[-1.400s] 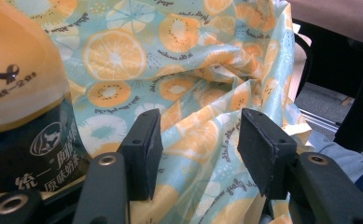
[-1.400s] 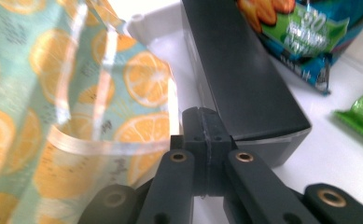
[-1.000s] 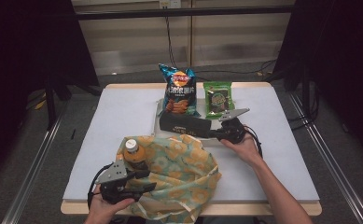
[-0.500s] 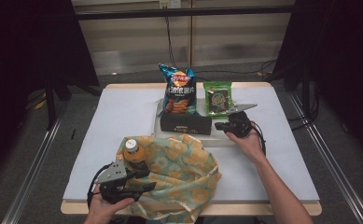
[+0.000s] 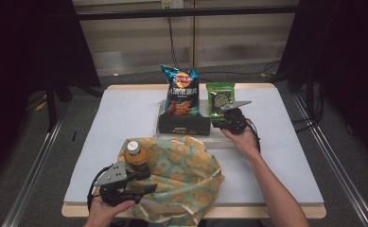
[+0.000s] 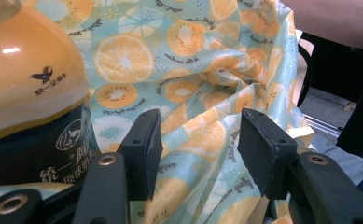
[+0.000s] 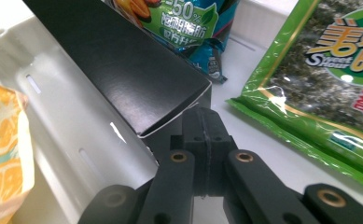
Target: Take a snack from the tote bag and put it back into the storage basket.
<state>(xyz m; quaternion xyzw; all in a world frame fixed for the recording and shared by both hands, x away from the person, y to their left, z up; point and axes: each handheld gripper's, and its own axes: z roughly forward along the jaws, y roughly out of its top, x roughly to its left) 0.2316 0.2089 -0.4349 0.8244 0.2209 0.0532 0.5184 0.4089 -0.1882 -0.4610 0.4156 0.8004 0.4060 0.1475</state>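
Note:
A cloth bag (image 5: pixel 186 175) printed with orange slices lies at the table's near edge. An orange juice bottle (image 5: pixel 134 156) stands in its left side. My left gripper (image 5: pixel 146 181) is beside the bottle at the bag's left rim. In the left gripper view its jaws (image 6: pixel 198 135) stand apart, the printed cloth (image 6: pixel 193 60) lies behind the gap, and the bottle (image 6: pixel 30 93) is to their left. My right gripper (image 5: pixel 218 124) is shut, its tips (image 7: pixel 202 121) at the right corner of a black box (image 7: pixel 123 70) with nothing between them.
The black box (image 5: pixel 184 124) sits in a white tray (image 7: pixel 72 130) at mid table. A blue chips bag (image 5: pixel 181 94) leans up behind it. A green seaweed packet (image 5: pixel 219 99) stands just right of it, close to the right gripper. The person's right forearm (image 5: pixel 267 179) crosses the table.
The right gripper has moved a little away from the person, up to the black box's right end beside the green packet. The left gripper, bag and bottle have stayed put.

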